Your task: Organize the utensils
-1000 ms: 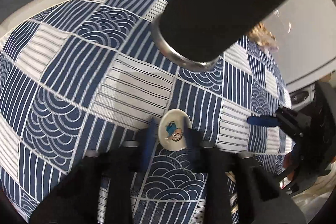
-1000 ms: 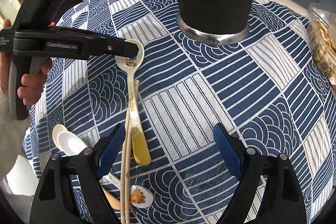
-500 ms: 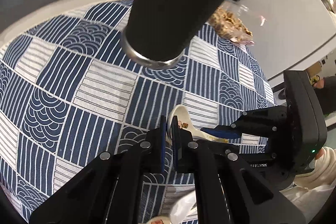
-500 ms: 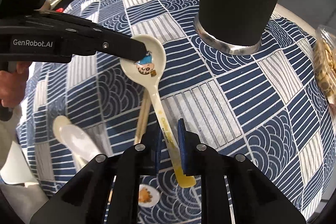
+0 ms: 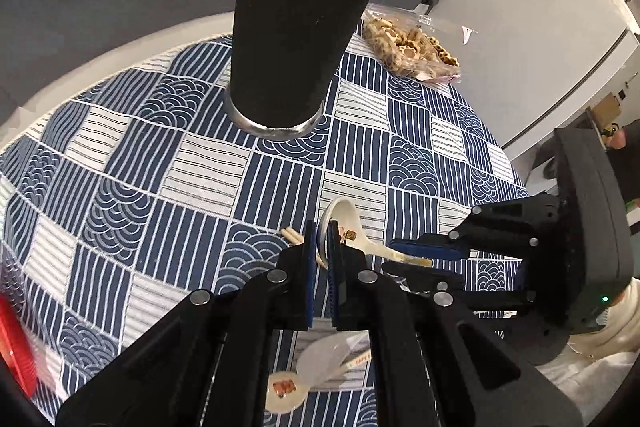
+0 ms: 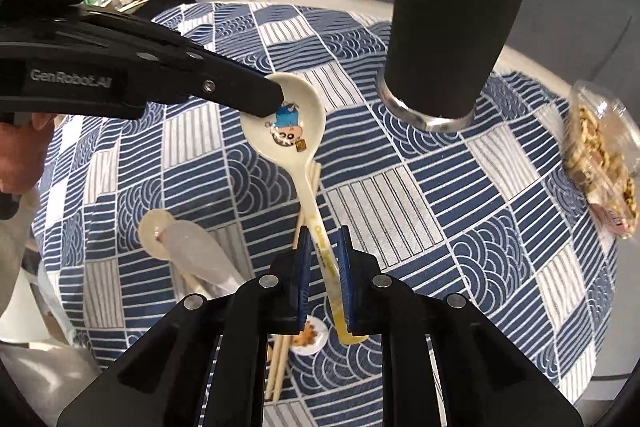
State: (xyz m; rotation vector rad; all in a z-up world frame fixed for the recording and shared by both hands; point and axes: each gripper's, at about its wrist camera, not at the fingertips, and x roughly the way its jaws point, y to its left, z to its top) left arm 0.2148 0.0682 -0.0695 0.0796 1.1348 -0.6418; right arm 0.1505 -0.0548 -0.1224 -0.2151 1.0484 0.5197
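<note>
A cream ceramic spoon (image 6: pixel 294 131) with a cartoon print is held above the table by both grippers. My left gripper (image 5: pixel 319 227) is shut on the rim of its bowl (image 5: pixel 340 217). My right gripper (image 6: pixel 324 235) is shut on its handle (image 6: pixel 320 239). A black cup (image 5: pixel 292 47) with a steel base holds several chopsticks and stands at the far side; it also shows in the right wrist view (image 6: pixel 448 27). A white spoon (image 6: pixel 196 247), another printed spoon (image 5: pixel 286 389) and loose chopsticks (image 6: pixel 278 367) lie on the cloth below.
A blue and white patterned cloth (image 5: pixel 132 163) covers the round table. A clear bag of snacks (image 5: pixel 408 47) lies at the far right, also in the right wrist view (image 6: pixel 600 155). A white cabinet (image 5: pixel 520 27) stands beyond the table. Something red (image 5: pixel 14 343) sits at the left edge.
Both grippers closed on the cartoon spoon, left on the bowl and right on the handle, and lifted it up off the cloth. The cup's rim and chopsticks came into view.
</note>
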